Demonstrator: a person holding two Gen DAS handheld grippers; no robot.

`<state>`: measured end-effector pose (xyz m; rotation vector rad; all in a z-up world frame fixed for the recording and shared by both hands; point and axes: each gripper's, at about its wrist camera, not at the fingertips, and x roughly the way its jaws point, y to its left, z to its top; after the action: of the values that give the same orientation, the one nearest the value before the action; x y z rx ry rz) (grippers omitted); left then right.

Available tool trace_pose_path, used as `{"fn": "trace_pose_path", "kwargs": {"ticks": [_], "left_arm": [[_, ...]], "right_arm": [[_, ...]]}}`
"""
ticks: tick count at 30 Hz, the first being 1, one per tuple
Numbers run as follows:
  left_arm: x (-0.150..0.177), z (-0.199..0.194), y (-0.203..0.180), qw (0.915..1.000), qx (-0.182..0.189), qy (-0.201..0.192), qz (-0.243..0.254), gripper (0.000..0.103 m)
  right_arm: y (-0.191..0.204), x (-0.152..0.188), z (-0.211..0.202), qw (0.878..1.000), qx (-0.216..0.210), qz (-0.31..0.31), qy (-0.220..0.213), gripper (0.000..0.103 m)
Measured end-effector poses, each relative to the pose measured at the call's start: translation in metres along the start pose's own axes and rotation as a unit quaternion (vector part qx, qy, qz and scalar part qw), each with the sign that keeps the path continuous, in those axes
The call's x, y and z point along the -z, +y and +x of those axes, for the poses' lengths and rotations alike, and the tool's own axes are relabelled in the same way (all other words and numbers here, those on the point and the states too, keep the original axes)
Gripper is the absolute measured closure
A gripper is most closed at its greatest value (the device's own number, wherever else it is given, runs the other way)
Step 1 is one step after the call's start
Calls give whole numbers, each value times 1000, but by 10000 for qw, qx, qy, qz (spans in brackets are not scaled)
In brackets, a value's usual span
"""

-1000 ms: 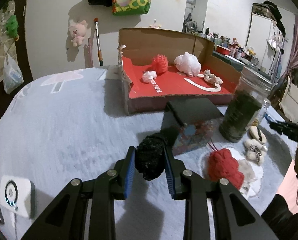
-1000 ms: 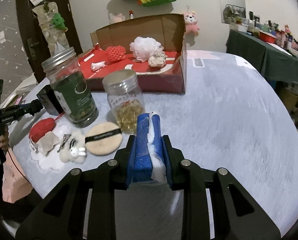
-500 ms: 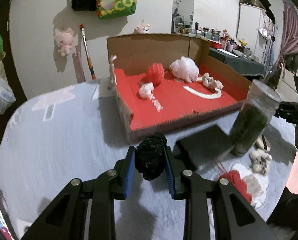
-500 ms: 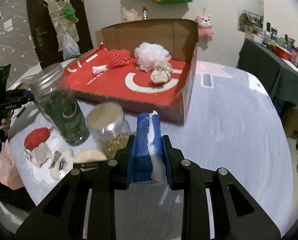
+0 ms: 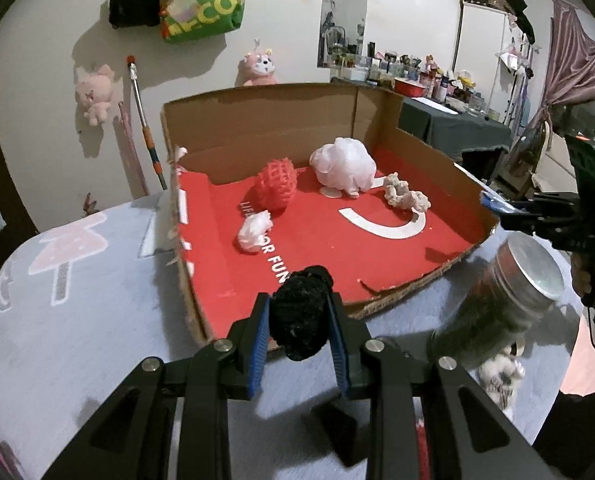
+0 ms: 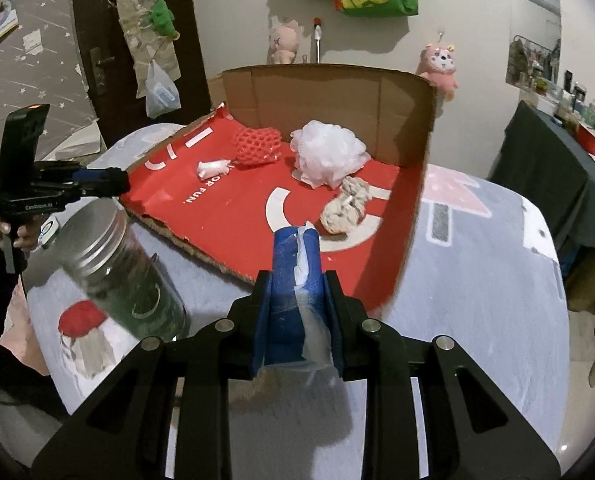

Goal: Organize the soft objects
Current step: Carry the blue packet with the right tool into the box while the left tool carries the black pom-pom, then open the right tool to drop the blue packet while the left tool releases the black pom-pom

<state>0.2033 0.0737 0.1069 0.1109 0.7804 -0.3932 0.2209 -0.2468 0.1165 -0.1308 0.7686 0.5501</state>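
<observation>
My left gripper [image 5: 299, 316] is shut on a black fuzzy ball [image 5: 302, 312], held above the near edge of the red-lined cardboard box [image 5: 377, 240]. My right gripper [image 6: 297, 296] is shut on a blue tissue pack [image 6: 293, 280] with white tissue showing, above the box's near right corner [image 6: 393, 264]. Inside the box lie a red mesh ball [image 5: 276, 184], a white bath pouf [image 5: 343, 164], a small white wad [image 5: 254, 233] and a beige knotted rope piece [image 5: 405, 196]. They also show in the right wrist view: the mesh ball [image 6: 257, 145], the pouf [image 6: 327, 153], the rope piece [image 6: 347, 206].
A dark glass jar with a metal lid [image 5: 509, 300] stands right of the box; it also shows in the right wrist view [image 6: 117, 268]. A red-and-white soft item [image 6: 81, 332] lies on the grey table cloth [image 5: 77, 320]. A fluffy white item [image 5: 501, 372] lies by the jar.
Both grippers have risen and moved forward toward the box with their loads still held. The box now fills the middle of both views.
</observation>
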Motion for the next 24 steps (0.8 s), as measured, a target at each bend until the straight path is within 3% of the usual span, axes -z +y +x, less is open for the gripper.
{"fn": "trace_pose_path", "kwargs": {"ticks": [5, 16, 24], "left_arm": [[-12, 21, 1, 9992, 40, 344, -181, 74], [-27, 59, 6, 9954, -296, 883, -212, 74], [-28, 82, 3, 9914, -480, 1220, -35, 74]], "right_arm": [[4, -20, 27, 9989, 120, -10, 455, 79], [1, -43, 81, 9886, 286, -20, 1479, 79], [-3, -45, 107, 9807, 524, -30, 1886, 79]]}}
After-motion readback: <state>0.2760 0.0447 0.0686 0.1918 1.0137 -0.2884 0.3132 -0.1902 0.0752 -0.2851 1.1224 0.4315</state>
